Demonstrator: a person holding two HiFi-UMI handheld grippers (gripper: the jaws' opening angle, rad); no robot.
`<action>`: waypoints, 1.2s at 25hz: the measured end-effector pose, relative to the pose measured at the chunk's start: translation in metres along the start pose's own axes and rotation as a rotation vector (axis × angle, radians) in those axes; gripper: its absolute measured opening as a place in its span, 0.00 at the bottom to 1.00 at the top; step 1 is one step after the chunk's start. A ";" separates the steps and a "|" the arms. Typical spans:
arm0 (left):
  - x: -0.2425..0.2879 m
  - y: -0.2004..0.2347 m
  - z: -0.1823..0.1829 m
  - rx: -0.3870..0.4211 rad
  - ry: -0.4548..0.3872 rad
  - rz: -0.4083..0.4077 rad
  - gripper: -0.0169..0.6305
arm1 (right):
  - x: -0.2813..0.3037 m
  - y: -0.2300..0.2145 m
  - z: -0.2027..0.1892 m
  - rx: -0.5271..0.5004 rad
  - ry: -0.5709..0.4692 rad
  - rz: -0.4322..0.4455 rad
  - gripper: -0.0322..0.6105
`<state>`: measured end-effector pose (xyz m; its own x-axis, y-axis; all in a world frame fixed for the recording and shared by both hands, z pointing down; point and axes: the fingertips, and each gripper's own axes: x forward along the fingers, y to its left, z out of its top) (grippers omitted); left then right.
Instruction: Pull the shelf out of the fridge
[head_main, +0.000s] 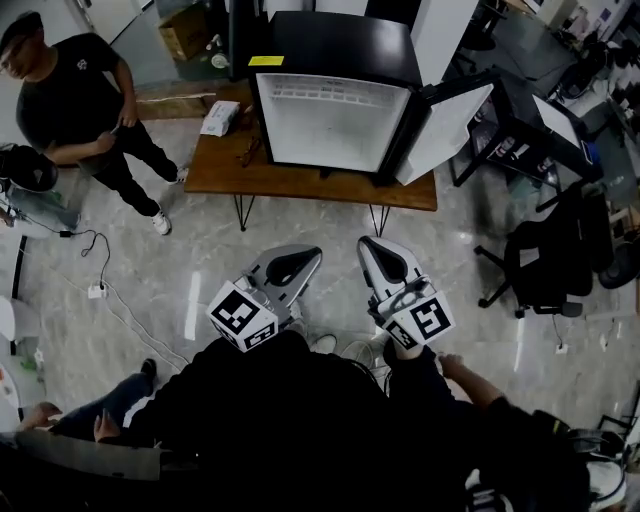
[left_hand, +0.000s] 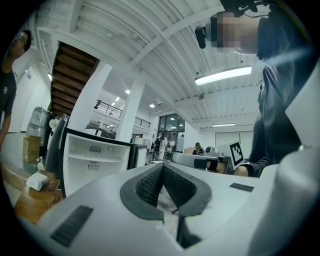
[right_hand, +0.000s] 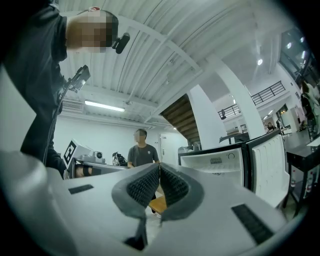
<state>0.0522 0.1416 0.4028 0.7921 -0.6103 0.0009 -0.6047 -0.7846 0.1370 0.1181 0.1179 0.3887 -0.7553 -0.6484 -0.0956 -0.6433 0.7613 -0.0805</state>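
A black mini fridge (head_main: 335, 110) stands on a wooden table (head_main: 300, 182), its door (head_main: 445, 130) swung open to the right and its white inside facing me. In the left gripper view the fridge (left_hand: 95, 165) shows a white shelf (left_hand: 95, 159) across its inside. The right gripper view has the fridge (right_hand: 220, 170) at right. Both grippers are held close to my body, well short of the table, tips toward the fridge. My left gripper (head_main: 300, 258) (left_hand: 162, 166) is shut with nothing in it. My right gripper (head_main: 378, 245) (right_hand: 159, 165) is shut too, and empty.
A person in a black shirt (head_main: 70, 100) stands at the left by the table's end. A white packet (head_main: 220, 118) lies on the table. A black desk (head_main: 540, 130) and an office chair (head_main: 545, 265) are at the right. Cables (head_main: 100, 290) trail over the floor at left.
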 end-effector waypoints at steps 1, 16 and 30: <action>0.002 0.007 0.001 0.001 0.000 0.005 0.04 | 0.005 -0.004 0.000 -0.001 0.004 0.001 0.06; 0.041 0.114 0.009 -0.001 -0.009 0.072 0.04 | 0.087 -0.065 -0.022 0.052 0.057 -0.043 0.06; 0.070 0.211 0.011 0.001 -0.017 0.085 0.04 | 0.177 -0.109 -0.040 0.097 0.098 -0.130 0.07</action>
<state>-0.0211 -0.0675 0.4208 0.7367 -0.6762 -0.0042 -0.6695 -0.7302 0.1364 0.0489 -0.0798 0.4205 -0.6783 -0.7346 0.0182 -0.7248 0.6647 -0.1812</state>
